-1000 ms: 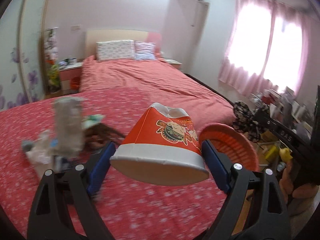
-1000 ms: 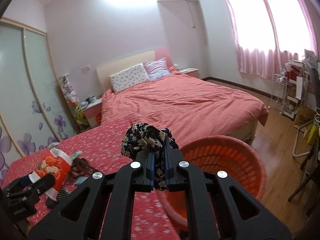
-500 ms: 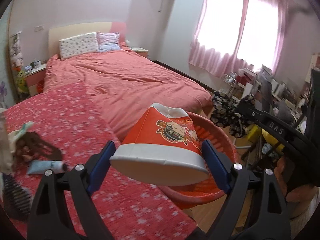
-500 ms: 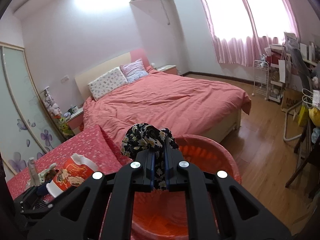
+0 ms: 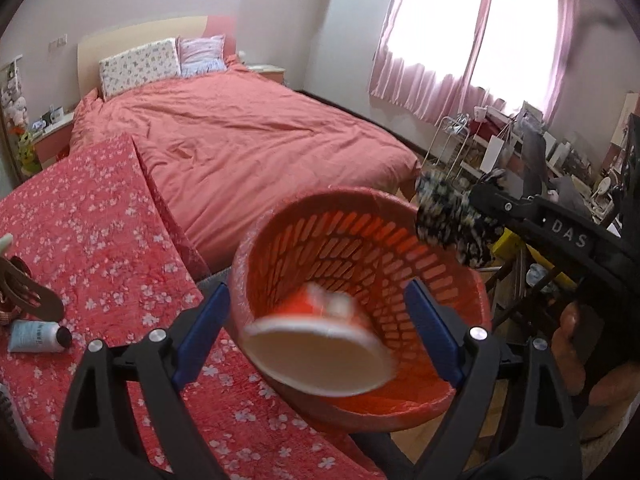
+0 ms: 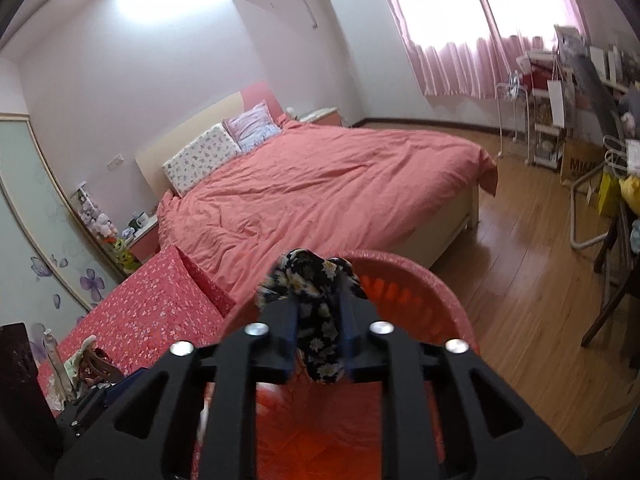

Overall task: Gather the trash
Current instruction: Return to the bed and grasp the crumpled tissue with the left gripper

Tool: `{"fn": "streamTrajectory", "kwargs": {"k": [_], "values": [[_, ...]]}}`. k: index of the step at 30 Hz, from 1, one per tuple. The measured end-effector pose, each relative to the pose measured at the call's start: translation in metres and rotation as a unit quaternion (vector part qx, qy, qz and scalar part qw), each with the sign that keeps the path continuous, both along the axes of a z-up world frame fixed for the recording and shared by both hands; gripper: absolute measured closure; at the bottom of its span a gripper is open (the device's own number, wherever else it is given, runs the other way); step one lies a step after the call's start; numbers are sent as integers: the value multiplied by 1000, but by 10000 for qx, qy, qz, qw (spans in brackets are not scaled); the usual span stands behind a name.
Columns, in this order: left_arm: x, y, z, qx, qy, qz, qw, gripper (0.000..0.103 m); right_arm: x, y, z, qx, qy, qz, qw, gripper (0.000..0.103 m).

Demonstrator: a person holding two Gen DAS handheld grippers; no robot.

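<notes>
My left gripper [image 5: 316,320] is open over the orange slotted basket [image 5: 448,256]. A red and white paper cup [image 5: 320,352] is blurred between the jaws, loose from them, inside the basket's mouth. My right gripper [image 6: 318,338] is shut on a black floral cloth [image 6: 316,280] and holds it over the basket's rim [image 6: 440,292]. The same cloth [image 5: 452,212] and the right gripper show at the right of the left wrist view, above the basket's far edge.
A table with a red floral cover [image 5: 100,248] carries a white tube [image 5: 38,335], a brown item [image 5: 24,292] and a bottle [image 6: 56,364]. A bed with a red quilt [image 6: 320,196] stands behind. Cluttered shelves [image 5: 500,152] line the right wall, over wooden floor [image 6: 520,248].
My left gripper swung right over the basket and opened; the cup has left the jaws and drops into the basket. My right gripper moved over the basket with the cloth.
</notes>
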State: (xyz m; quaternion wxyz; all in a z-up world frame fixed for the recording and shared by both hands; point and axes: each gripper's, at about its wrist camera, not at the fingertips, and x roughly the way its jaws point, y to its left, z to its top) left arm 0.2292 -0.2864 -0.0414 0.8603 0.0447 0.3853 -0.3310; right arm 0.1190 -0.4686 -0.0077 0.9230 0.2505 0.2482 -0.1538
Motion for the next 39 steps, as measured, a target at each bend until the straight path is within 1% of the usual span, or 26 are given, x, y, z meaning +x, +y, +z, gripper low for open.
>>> {"fn": "streamTrajectory", "kwargs": {"k": [1, 4, 6, 10, 15, 22, 26, 30, 34, 35, 39], "values": [[1, 1, -2, 23, 21, 21, 10000, 15, 0, 0, -2, 24, 32, 5, 10000, 69], [5, 12, -5, 116, 22, 164, 9998, 14, -4, 3, -2, -33, 87, 24, 10000, 64], [7, 23, -5, 148, 44, 296, 9994, 14, -6, 4, 1, -112, 109, 7, 9999, 63], [4, 44, -1, 230, 9, 534, 9983, 13, -10, 10, 9, -304, 153, -22, 9994, 62], [-7, 80, 12, 401, -252, 851, 9952, 12, -5, 27, 17, -652, 226, 44, 9976, 61], [-18, 138, 27, 424, -419, 1323, 9894, 11, 1, 70, 27, -852, 239, 464, 9950, 61], [-25, 179, 34, 425, -501, 1682, 9836, 11, 5, 96, 28, -927, 259, 756, 9925, 61], [-27, 223, 37, 394, -504, 2092, 9758, 11, 9, 125, 27, -917, 298, 1084, 9894, 61], [-27, 272, 38, 376, -522, 2549, 9648, 11, 15, 154, 24, -940, 362, 1392, 9851, 61], [-27, 289, 37, 385, -522, 2722, 9601, 11, 15, 161, 22, -934, 377, 1442, 9844, 61], [-21, 335, 34, 434, -528, 3179, 9456, 11, 24, 192, 14, -866, 461, 1702, 9805, 61]]}}
